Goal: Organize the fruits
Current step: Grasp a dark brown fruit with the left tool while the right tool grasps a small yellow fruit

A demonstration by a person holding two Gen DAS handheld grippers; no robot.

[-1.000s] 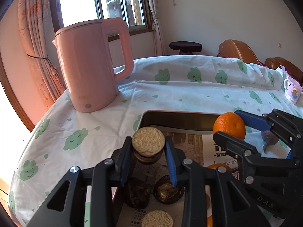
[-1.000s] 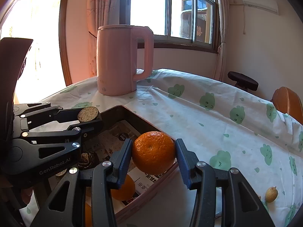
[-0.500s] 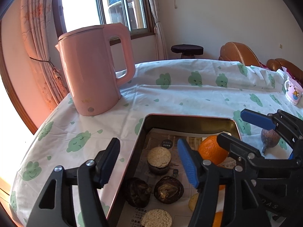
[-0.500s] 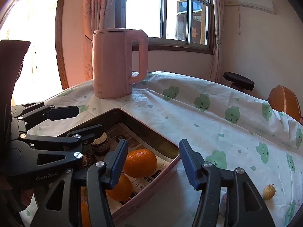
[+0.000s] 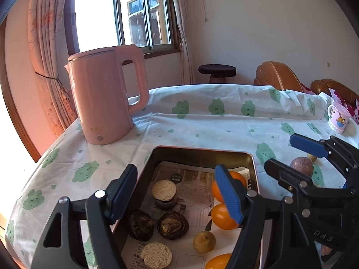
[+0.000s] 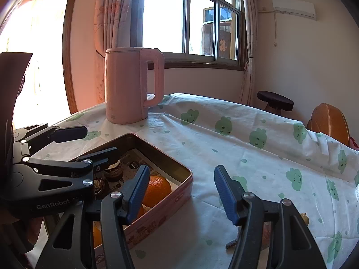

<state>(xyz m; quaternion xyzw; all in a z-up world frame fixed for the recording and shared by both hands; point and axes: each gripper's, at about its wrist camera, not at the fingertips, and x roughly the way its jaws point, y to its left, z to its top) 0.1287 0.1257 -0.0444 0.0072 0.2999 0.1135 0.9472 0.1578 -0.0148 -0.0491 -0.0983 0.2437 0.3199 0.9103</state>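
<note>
A pink metal tray (image 5: 202, 153) lined with newspaper sits on the table. It holds several oranges (image 5: 241, 177), dark brown fruits (image 5: 172, 224) and a round tan-topped piece (image 5: 164, 190). My left gripper (image 5: 177, 192) is open and empty above the tray. My right gripper (image 6: 181, 188) is open and empty over the tray's right edge (image 6: 157, 215); an orange (image 6: 157, 190) lies in the tray behind its left finger. A purple fruit (image 5: 300, 167) lies on the cloth right of the tray, between the right gripper's fingers.
A pink kettle (image 5: 103, 96) stands behind the tray at the left. A small patterned cup (image 5: 337, 117) stands at the far right. Small brown fruits (image 6: 304, 218) lie on the green-patterned tablecloth (image 6: 258, 157) near the right gripper. Chairs and a stool stand beyond the table.
Both grippers opened: the left let the tan-topped piece down into the tray, the right dropped its orange into the tray. Both then rose and pulled back, the right shifting right.
</note>
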